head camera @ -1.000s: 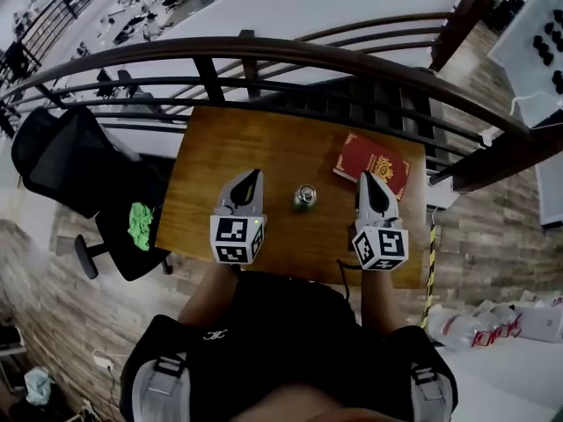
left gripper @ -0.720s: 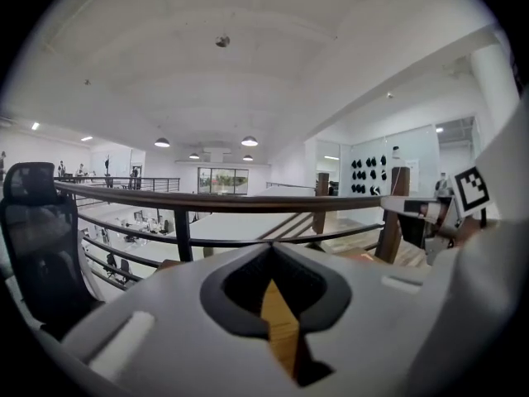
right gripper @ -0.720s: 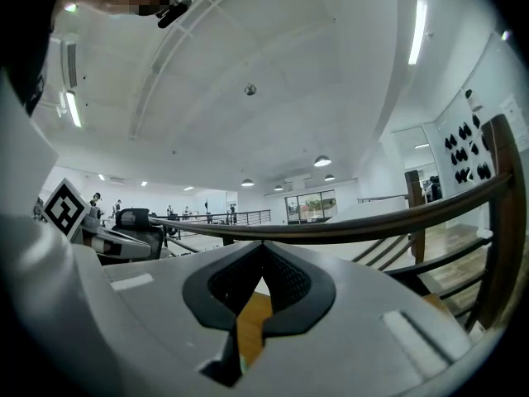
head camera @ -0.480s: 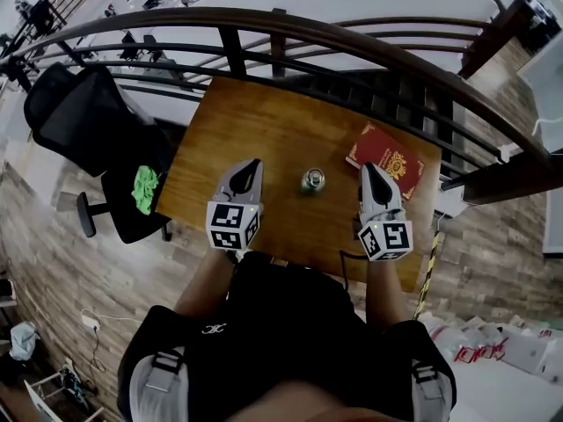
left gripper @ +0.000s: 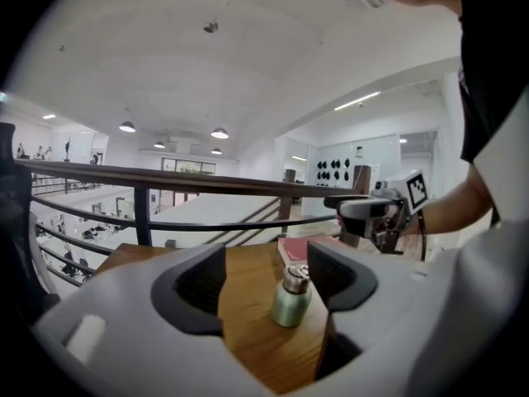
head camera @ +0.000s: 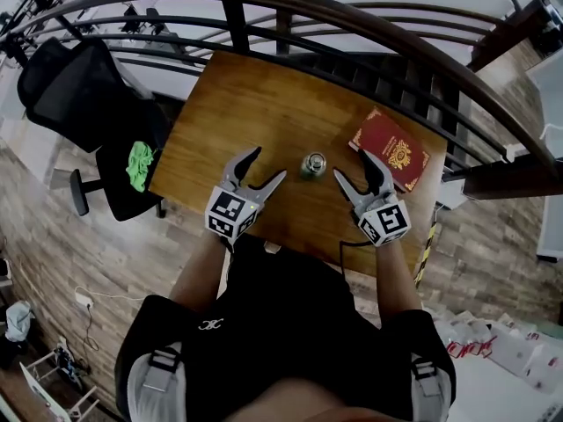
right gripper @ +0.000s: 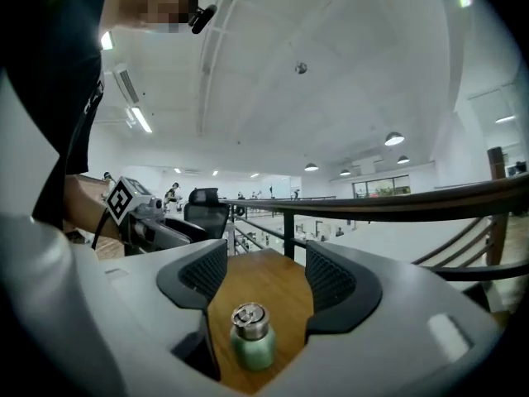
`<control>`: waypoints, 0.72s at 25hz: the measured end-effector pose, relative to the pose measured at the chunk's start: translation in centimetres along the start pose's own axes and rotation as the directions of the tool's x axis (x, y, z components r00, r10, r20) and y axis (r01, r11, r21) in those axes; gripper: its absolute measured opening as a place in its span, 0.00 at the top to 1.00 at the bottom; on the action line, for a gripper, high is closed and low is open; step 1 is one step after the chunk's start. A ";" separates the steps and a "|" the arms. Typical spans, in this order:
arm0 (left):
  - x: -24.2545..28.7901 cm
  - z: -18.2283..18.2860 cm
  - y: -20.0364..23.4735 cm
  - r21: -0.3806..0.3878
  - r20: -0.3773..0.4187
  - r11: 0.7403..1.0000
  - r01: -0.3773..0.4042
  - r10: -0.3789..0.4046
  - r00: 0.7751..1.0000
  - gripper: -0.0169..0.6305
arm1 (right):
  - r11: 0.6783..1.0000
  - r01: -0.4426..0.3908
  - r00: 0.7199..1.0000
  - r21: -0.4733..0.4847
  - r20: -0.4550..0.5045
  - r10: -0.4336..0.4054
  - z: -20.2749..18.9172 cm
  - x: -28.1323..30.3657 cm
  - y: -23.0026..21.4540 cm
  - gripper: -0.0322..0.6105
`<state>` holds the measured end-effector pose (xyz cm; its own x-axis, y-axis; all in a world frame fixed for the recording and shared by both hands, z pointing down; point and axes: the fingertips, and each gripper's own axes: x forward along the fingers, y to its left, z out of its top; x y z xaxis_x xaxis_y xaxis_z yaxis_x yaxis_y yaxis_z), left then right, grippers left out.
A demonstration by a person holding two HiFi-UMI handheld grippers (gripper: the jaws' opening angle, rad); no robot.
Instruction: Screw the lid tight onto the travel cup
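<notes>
A small pale-green travel cup (head camera: 314, 163) with a silver lid stands upright on the wooden table (head camera: 237, 104), between my two grippers. My left gripper (head camera: 266, 165) sits just left of it and my right gripper (head camera: 350, 167) just right of it, neither touching. Both sets of jaws have just been opening and stand wide with nothing between them. In the left gripper view the cup (left gripper: 291, 298) shows ahead of the open left gripper (left gripper: 264, 279). In the right gripper view the cup (right gripper: 250, 340) stands ahead of the open right gripper (right gripper: 258, 275).
A red booklet (head camera: 390, 150) lies at the table's far right. A dark curved railing (head camera: 352, 25) runs along the table's far edge. A black office chair (head camera: 70, 86) with a green cloth (head camera: 139, 165) stands left of the table.
Both grippers have come down toward the table on either side of the cup, and both pairs of jaws went from shut to wide open. The cup has not moved.
</notes>
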<state>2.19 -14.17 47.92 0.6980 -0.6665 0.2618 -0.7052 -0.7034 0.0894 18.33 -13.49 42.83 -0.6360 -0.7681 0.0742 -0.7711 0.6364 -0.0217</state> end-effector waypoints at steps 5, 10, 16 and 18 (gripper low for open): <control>2.6 -4.0 -2.2 0.073 -0.052 0.990 0.120 -0.116 0.992 0.41 | 0.992 -0.125 0.989 -0.018 -0.082 0.123 -3.0 1.6 0.7 0.52; 4.8 -7.6 -4.3 0.092 -0.124 0.972 0.215 -0.203 0.971 0.40 | 0.966 -0.252 0.953 -0.053 -0.185 0.239 -5.8 2.7 1.6 0.52; 7.7 -10.9 -5.3 0.093 -0.190 0.956 0.278 -0.257 0.948 0.39 | 0.902 -0.421 0.873 -0.093 -0.312 0.375 -8.8 3.7 2.7 0.48; 8.6 -12.0 -5.9 0.102 -0.206 0.947 0.306 -0.281 0.937 0.37 | 0.872 -0.479 0.838 -0.103 -0.351 0.418 -9.8 4.0 3.1 0.47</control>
<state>10.86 -12.77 61.16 0.8268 -0.3764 0.4181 -0.4411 -0.8950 0.0667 13.70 -13.93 52.86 -0.8446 -0.3521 0.4033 -0.3647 0.9299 0.0480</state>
